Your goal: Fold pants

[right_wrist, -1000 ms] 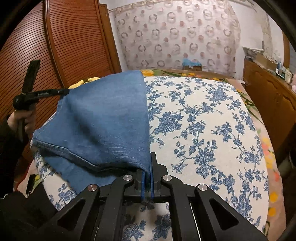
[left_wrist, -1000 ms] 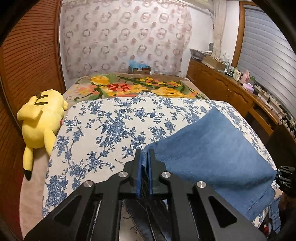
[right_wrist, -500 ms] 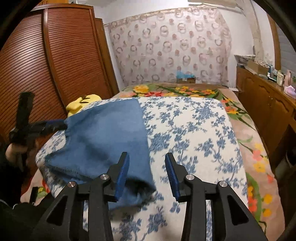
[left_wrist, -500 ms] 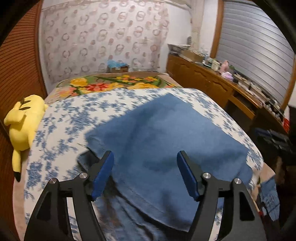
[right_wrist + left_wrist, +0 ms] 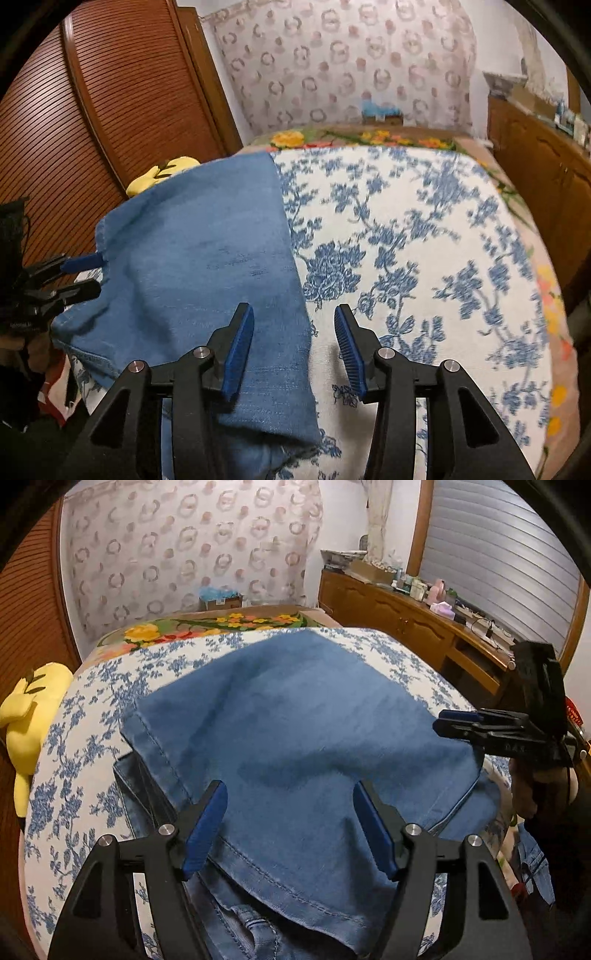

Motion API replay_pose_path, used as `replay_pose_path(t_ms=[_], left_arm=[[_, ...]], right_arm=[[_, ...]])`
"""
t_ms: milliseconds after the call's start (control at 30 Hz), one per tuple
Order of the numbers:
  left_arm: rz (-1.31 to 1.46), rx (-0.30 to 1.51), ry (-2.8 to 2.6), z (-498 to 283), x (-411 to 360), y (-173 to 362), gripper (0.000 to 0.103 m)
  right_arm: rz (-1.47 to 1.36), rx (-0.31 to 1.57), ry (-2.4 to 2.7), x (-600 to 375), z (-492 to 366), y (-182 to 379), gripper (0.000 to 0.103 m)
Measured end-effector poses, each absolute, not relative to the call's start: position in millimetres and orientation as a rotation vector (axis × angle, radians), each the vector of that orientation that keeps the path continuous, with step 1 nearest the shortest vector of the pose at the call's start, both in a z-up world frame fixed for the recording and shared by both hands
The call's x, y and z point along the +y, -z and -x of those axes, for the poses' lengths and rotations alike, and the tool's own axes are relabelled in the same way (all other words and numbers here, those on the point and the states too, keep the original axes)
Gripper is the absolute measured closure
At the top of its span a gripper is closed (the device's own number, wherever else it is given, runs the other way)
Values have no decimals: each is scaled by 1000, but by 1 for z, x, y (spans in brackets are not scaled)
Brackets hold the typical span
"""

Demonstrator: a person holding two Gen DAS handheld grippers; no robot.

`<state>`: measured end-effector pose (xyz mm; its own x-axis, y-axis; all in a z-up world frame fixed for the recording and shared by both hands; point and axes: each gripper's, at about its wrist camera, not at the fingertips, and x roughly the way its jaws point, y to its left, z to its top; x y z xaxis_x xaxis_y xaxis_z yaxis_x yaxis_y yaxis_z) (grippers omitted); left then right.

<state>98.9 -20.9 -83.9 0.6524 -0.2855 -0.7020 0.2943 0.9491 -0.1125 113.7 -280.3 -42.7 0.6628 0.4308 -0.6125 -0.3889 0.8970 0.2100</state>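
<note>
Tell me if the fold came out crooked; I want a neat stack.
Somewhat. The jeans' folded-over layer lies skewed: its hem slants across the layer beneath, which pokes out at the left. Both tongs, left and right, are open.

I find no writing I can read in either wrist view. The bottles and boxes [image 5: 413, 585] on the wooden desk [image 5: 399, 616] along the wall are too small and blurred for me to make out any label. The carton [image 5: 221, 600] at the head of the bed shows no legible print either. No brand, number or sign can be read on anything else.
</note>
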Motion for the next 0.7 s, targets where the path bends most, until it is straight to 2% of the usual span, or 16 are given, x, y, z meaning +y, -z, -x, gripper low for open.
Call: replay_pose_path(t_ms=[333,367,467,500,700], left_arm=[[7,843,310,-99,-14,110,31],[5,844,305,-99,-13,112,31],[11,839,301,-98,-8,115,31],[16,839,302,-98,-6,115,31],[41,829,282,-91,9,105,31]], right_arm=[[-107,778,-517,-265,-139,58,56],[-109,781,-525,-263,-140,59,58],[-126,801,-589,-259,-143,59,85],[-126,803,-609,-258,-142,59,91],[-116,710,-665,-248,-125,27,95]])
